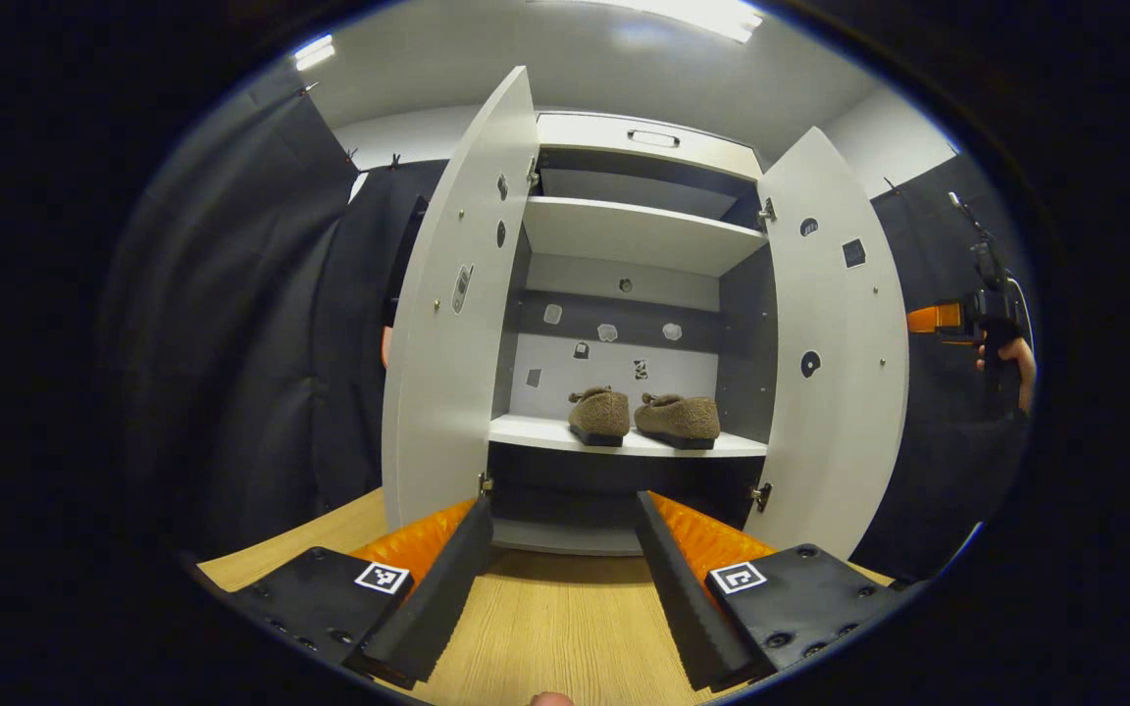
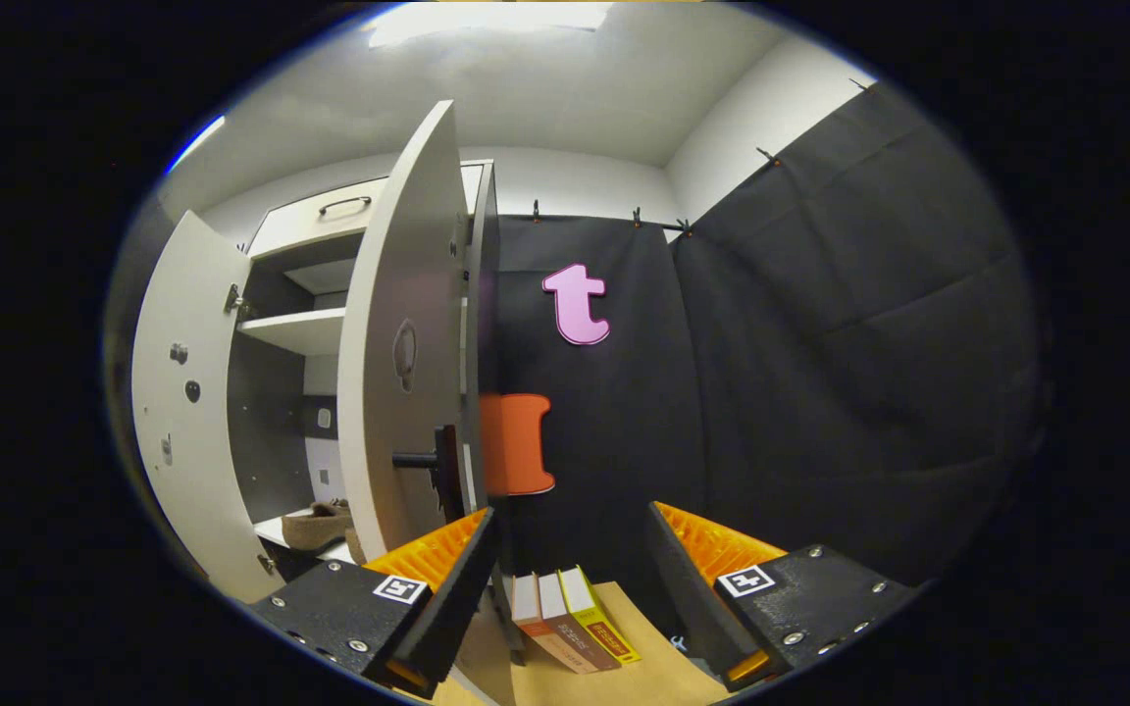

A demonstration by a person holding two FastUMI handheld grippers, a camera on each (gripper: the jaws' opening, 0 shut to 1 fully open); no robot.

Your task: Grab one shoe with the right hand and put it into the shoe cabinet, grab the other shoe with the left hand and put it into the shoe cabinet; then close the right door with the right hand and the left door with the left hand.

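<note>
Shoes come first in our check: both fuzzy brown slippers, one (image 1: 599,416) and the other (image 1: 678,418), sit side by side on a white shelf (image 1: 536,432) of the shoe cabinet (image 1: 643,137), straight ahead of our left gripper (image 1: 565,588) and above its fingertips. We judge the stowing done and the door-closing step in hand.

Our left gripper is spread wide and holds nothing, hovering over the pale wood-grain floor (image 1: 545,628). Our right gripper (image 2: 570,598) is likewise wide open and empty. The right door (image 2: 403,353) stands just ahead of its left finger, swung out so we see its outer face and a dark knob handle (image 2: 428,459). A few books (image 2: 570,620) stand between the fingers, lower down against the black cloth.

Next, we think, the right gripper must press on the outer face of that door and swing it shut; then the left door (image 1: 452,314), ahead and left of our left gripper, follows.

Doors are smooth, flat white panels with small metal hinges; the slippers look soft and woolly with dark soles.
</note>
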